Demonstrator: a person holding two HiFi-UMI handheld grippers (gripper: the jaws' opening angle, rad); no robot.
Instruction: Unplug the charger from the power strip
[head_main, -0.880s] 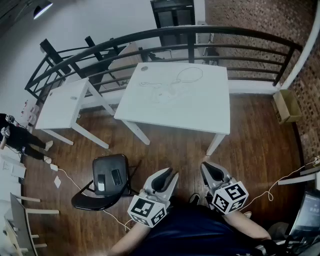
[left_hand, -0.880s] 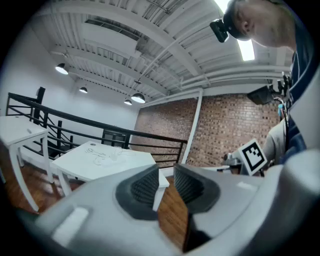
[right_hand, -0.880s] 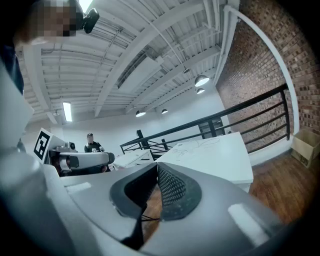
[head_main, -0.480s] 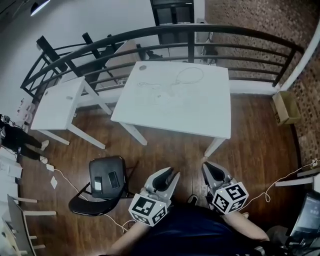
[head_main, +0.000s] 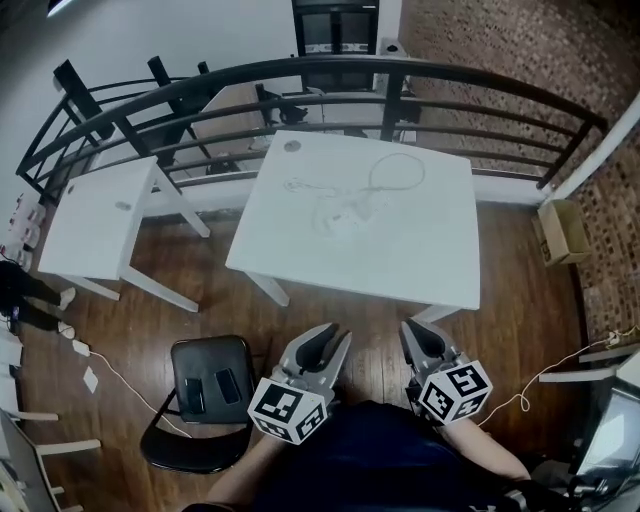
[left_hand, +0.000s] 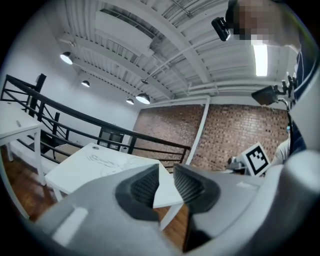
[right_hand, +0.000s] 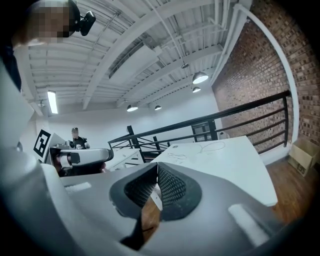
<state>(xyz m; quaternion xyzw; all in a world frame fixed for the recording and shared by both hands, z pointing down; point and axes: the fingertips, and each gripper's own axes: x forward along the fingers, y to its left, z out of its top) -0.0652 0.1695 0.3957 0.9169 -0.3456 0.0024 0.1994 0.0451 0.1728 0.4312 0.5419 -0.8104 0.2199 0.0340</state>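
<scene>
From here the power strip (head_main: 343, 214) and the charger plugged into it are only a pale huddle of white on white, near the middle of the big white table (head_main: 420, 260). I cannot tell plug body from strip at this range. I judge the charger to be a small, hard, light plastic block, smooth enough to slip, seated stiffly in its socket. The strip is light too and would likely lift with it. So I would pinch the charger by its flat sides, not by its cord, with one gripper. The other would press the strip down near that socket.

The left gripper (head_main: 337, 333) sits low in the head view, close to my operator's body, above the wooden floor. Its jaws are drawn in as far as they seem to go, leaving only a thin wedge of daylight between the pads and nothing in it. The strip lies well beyond it, up the frame, and a looped cord (head_main: 395, 170) trails toward the table's far right. The right gripper (head_main: 415, 335) hangs just beside the left, jaws pressed together and empty, equally far from the table's near edge. Both point across the floor toward the table.
</scene>
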